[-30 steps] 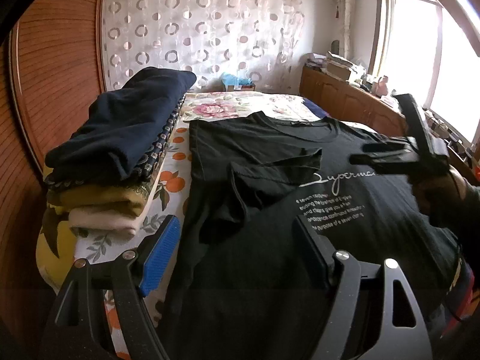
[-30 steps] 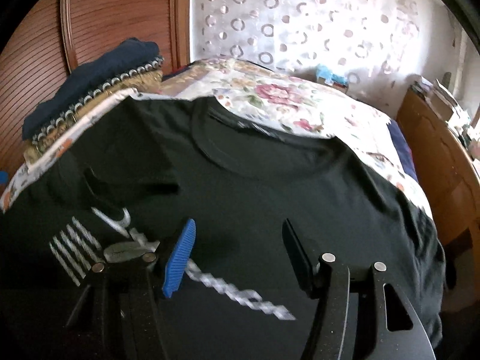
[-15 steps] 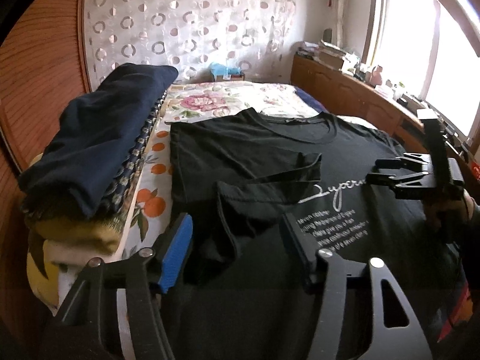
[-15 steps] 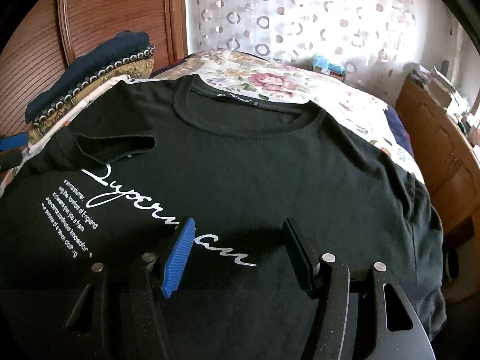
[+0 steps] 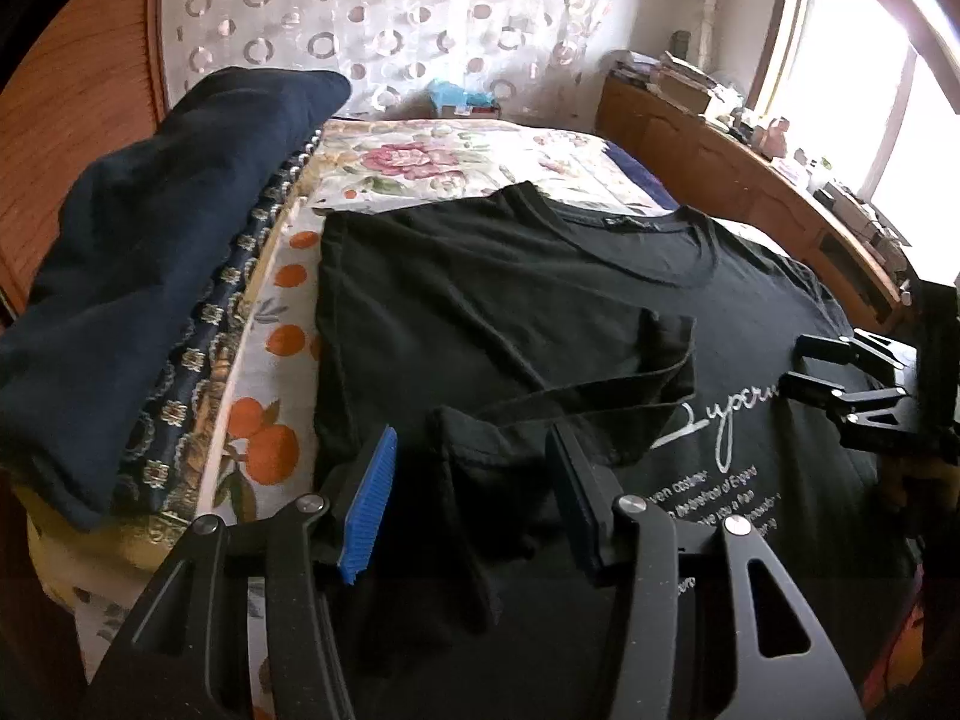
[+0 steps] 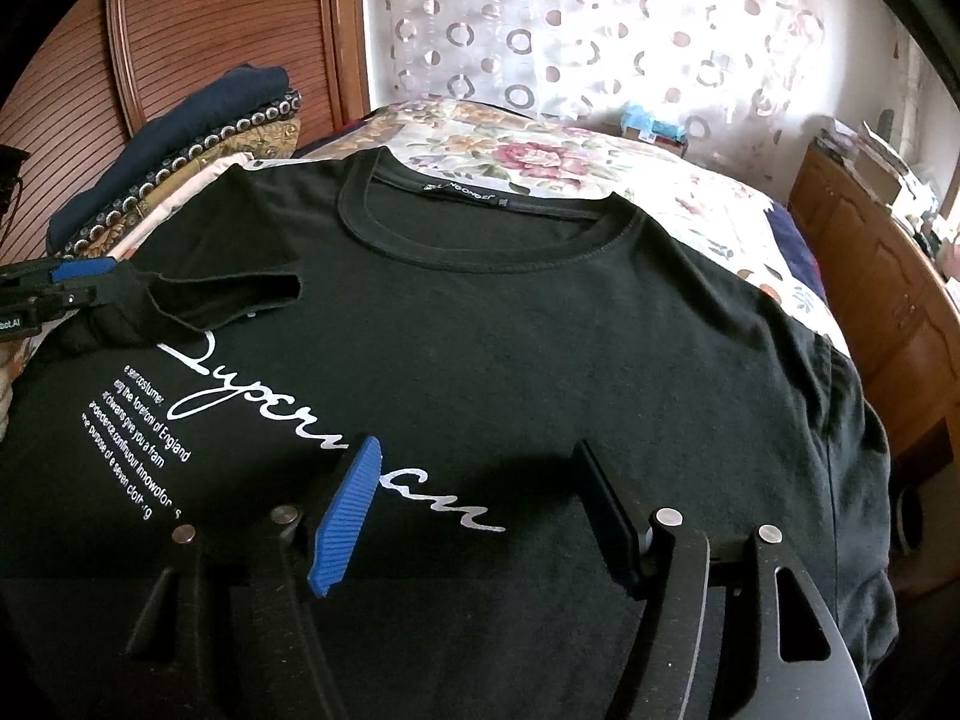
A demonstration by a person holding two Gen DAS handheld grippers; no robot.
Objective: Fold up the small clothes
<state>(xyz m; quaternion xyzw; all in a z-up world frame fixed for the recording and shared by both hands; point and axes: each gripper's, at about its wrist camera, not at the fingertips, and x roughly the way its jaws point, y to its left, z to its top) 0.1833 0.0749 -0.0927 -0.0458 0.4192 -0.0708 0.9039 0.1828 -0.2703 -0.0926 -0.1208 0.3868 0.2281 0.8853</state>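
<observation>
A black T-shirt [image 6: 510, 324] with white script lies face up on the bed; it also shows in the left wrist view [image 5: 480, 300]. Its left sleeve [image 5: 570, 414] is folded inward over the chest, also seen in the right wrist view [image 6: 228, 300]. My left gripper [image 5: 474, 498] is open, its jaws on either side of the folded sleeve's lower edge. It appears at the left edge of the right wrist view [image 6: 54, 288]. My right gripper [image 6: 480, 510] is open and empty, hovering over the shirt's printed front. It appears at the right of the left wrist view [image 5: 840, 384].
A stack of folded clothes [image 5: 150, 276] topped by a navy garment sits along the bed's left side by the wooden headboard [image 5: 72, 120]. A floral bedsheet [image 5: 456, 162] lies beyond the collar. A cluttered wooden cabinet [image 5: 750, 180] runs along the right under the window.
My left gripper has moved forward and down to the folded sleeve, which now lies between its jaws. My right gripper has pulled back slightly over the print. Both stay open.
</observation>
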